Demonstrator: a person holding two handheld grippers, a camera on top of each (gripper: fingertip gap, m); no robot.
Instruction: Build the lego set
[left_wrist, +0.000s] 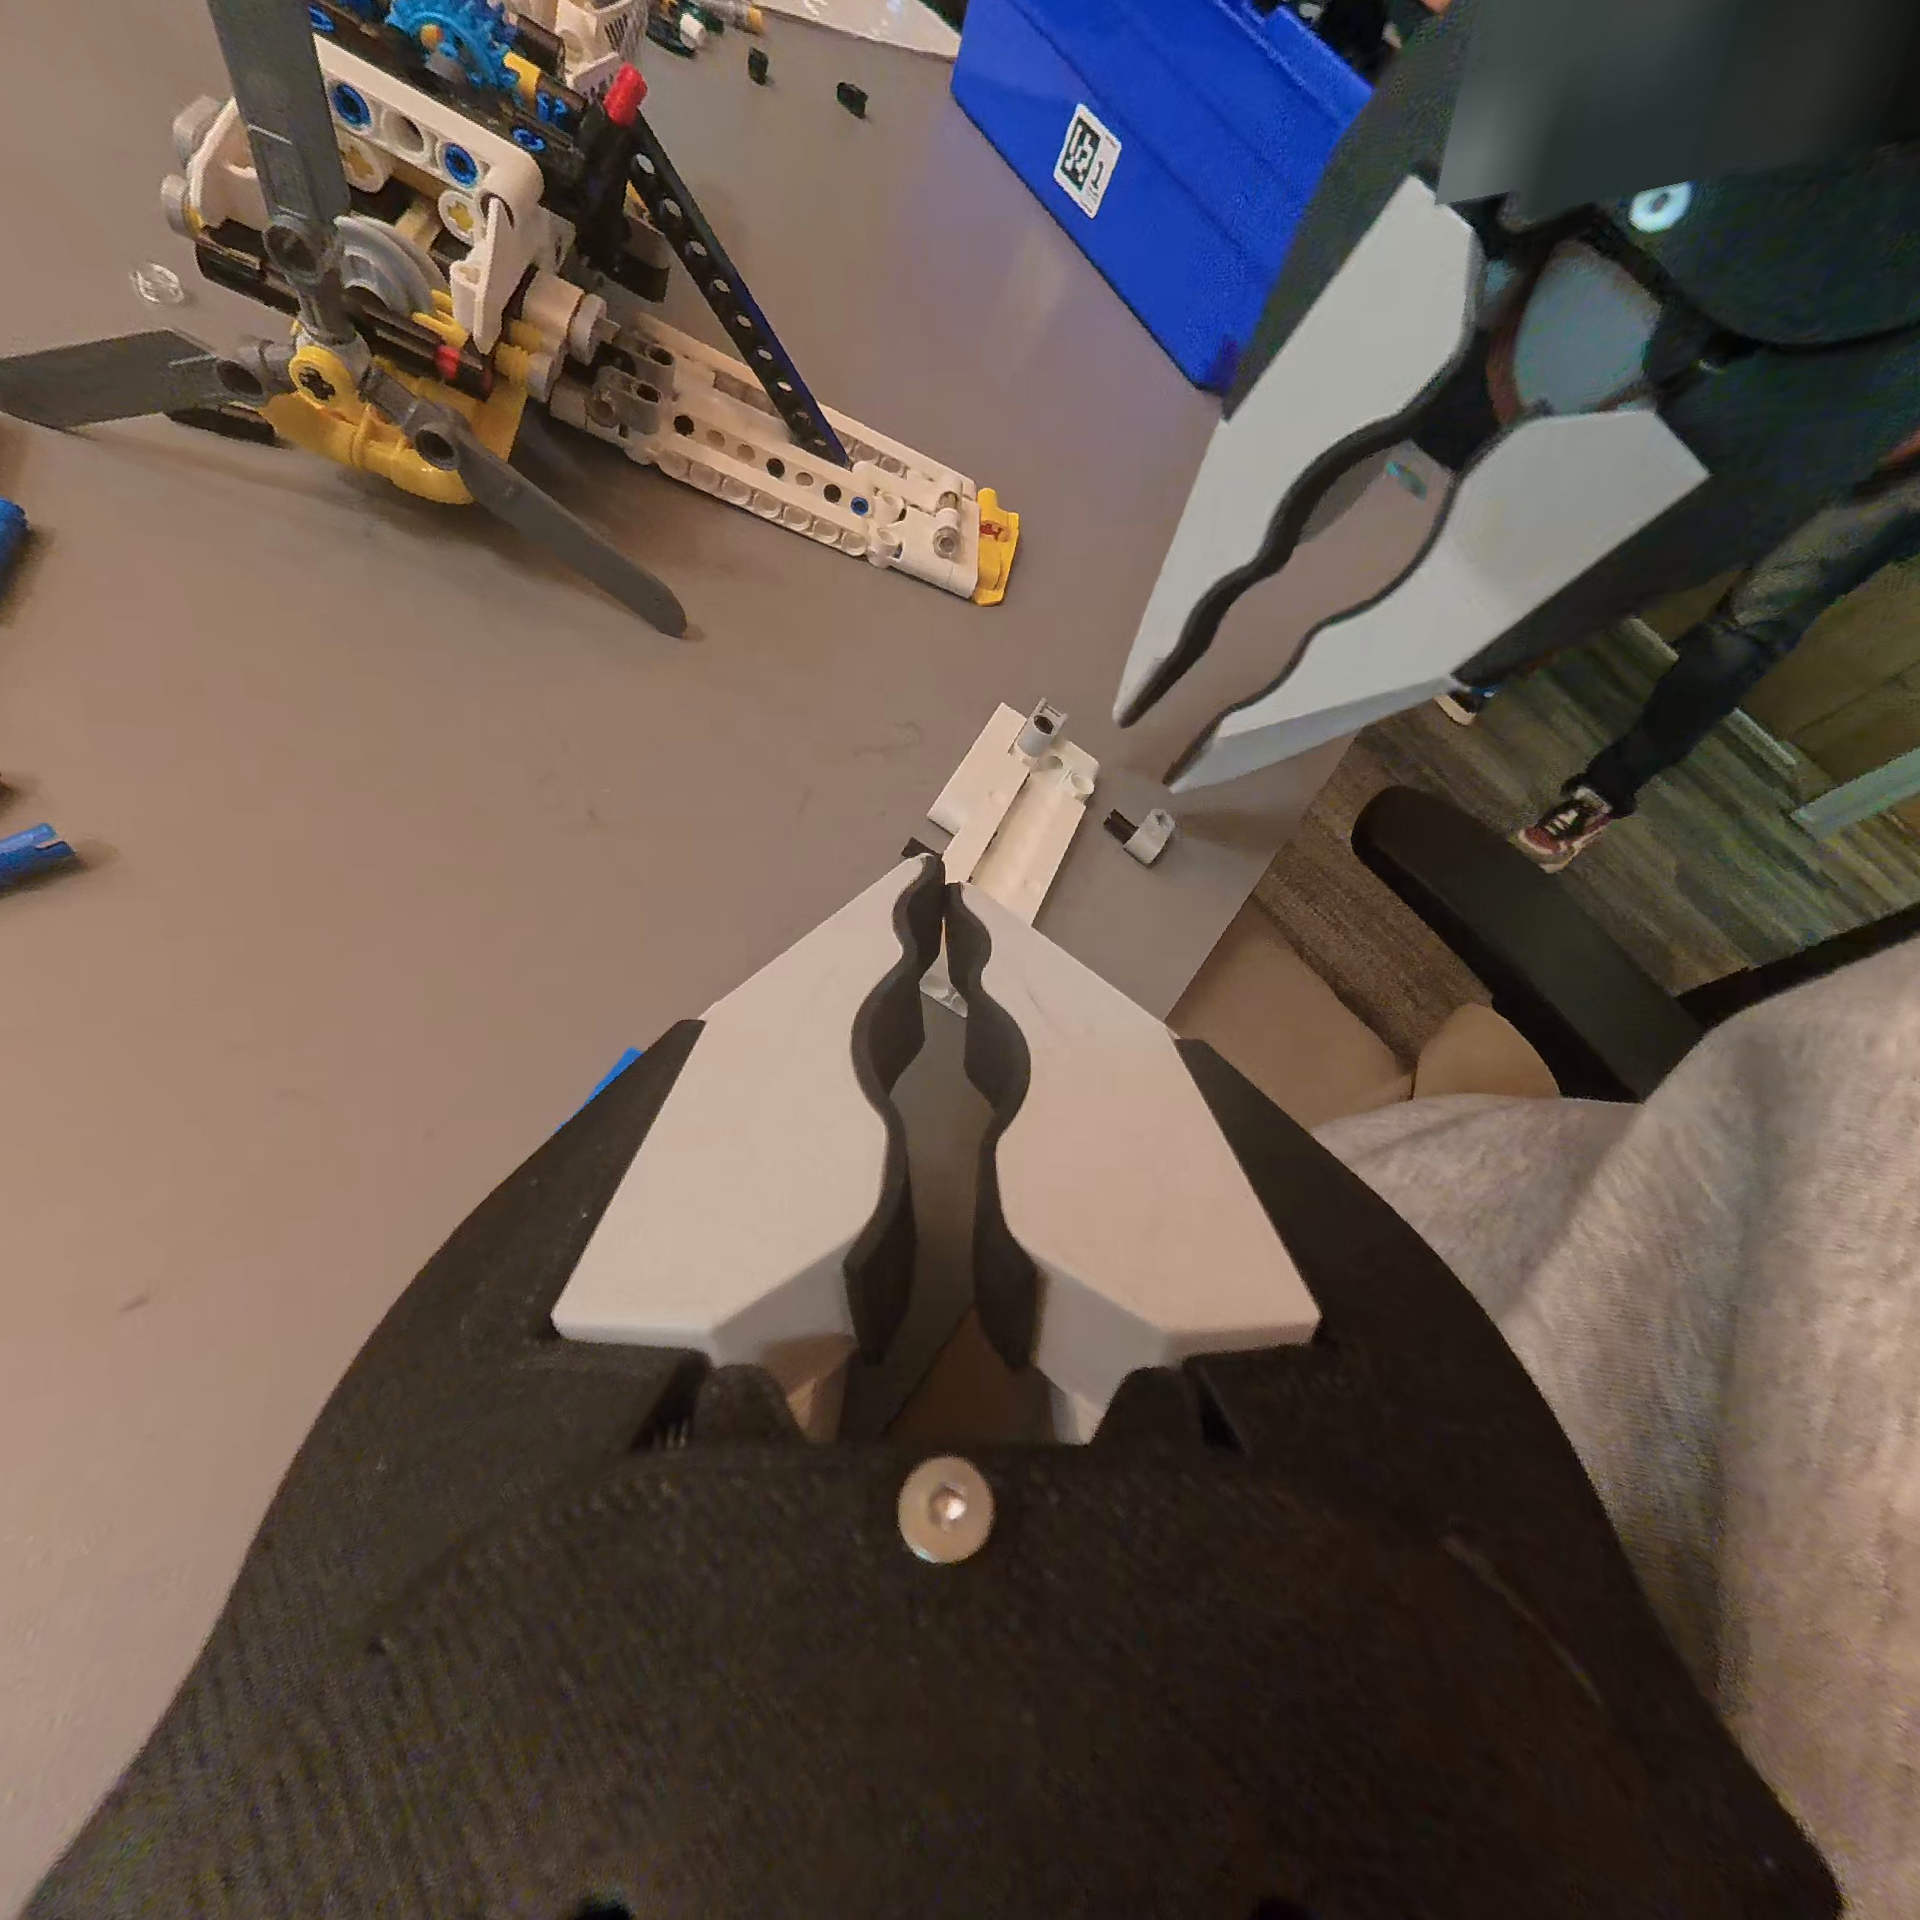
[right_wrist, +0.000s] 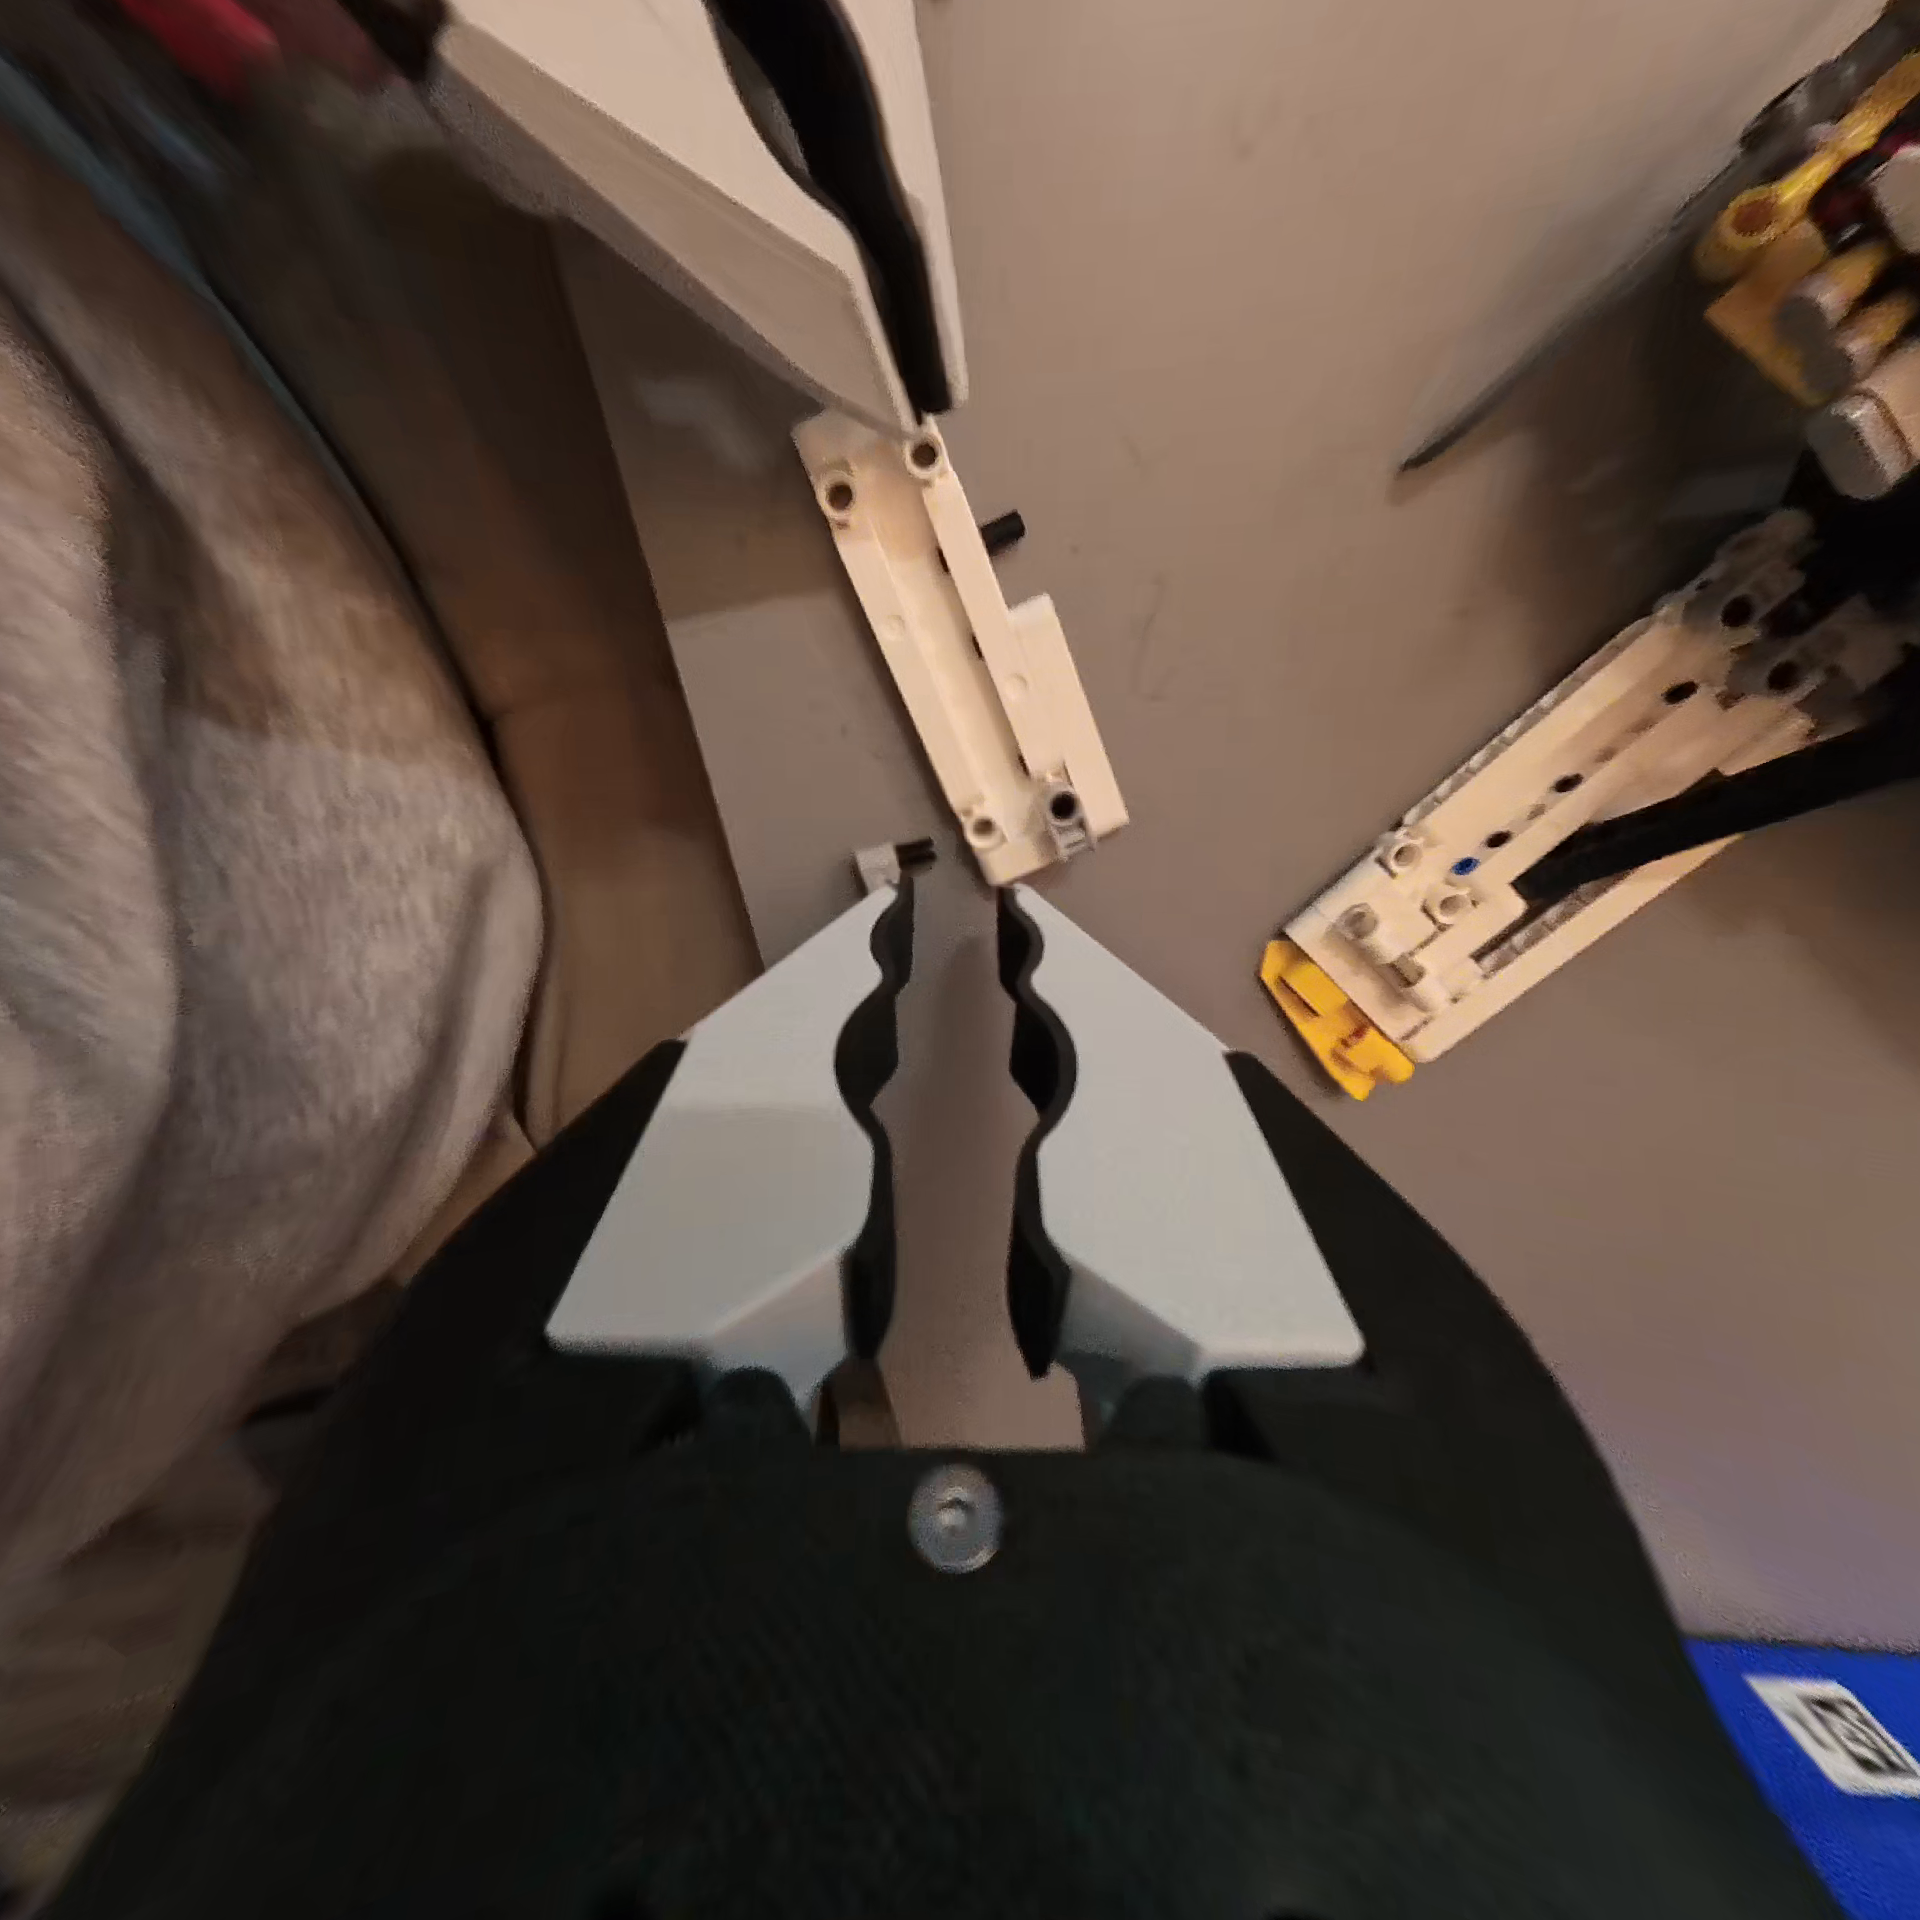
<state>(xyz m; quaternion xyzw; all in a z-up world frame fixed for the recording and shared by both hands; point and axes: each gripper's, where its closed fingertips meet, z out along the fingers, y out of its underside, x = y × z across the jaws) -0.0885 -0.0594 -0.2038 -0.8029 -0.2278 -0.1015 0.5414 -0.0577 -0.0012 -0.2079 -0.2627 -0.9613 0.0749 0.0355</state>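
Note:
A small white panel assembly (left_wrist: 1023, 805) lies on the grey table near its front edge; it also shows in the right wrist view (right_wrist: 966, 644). My left gripper (left_wrist: 941, 896) is shut, with its tips pinched on the near end of the assembly, and it enters the right wrist view from the top (right_wrist: 925, 400). My right gripper (right_wrist: 956, 896) is open and empty, just short of the assembly's other end; it also shows in the left wrist view (left_wrist: 1143, 748). A small grey connector with a black pin (left_wrist: 1143, 831) lies beside the right gripper's tip (right_wrist: 888, 857).
The large white, yellow and black plane model (left_wrist: 436, 312) with grey propeller blades stands at the back left; its white tail beam (right_wrist: 1507, 883) lies right of the assembly. A blue bin (left_wrist: 1164, 156) stands behind. Loose blue pieces (left_wrist: 31, 852) lie far left. A black chair (left_wrist: 1507, 935) stands past the table edge. Left tips to right tips: about 7 cm.

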